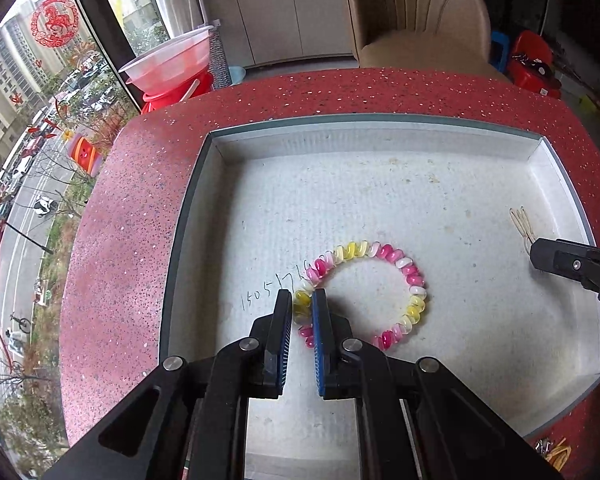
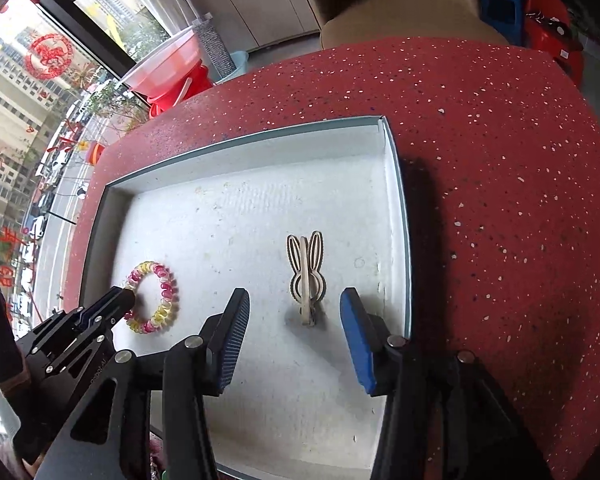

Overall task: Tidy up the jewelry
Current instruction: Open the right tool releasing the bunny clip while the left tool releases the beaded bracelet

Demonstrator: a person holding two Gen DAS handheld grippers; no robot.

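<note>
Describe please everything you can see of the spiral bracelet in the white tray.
The spiral bracelet is a closed ring of glossy coils, like plastic, in pink, yellow and white. It lies flat on the floor of the white tray, toward its left half, next to handwritten digits. The left gripper is shut on its near-left section, one finger inside the ring and one outside. Nothing else touches it.

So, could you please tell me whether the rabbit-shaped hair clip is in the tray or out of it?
In. The rabbit-shaped hair clip lies flat on the white floor of the tray, inside its walls, untouched between the right gripper's open fingers.
</note>
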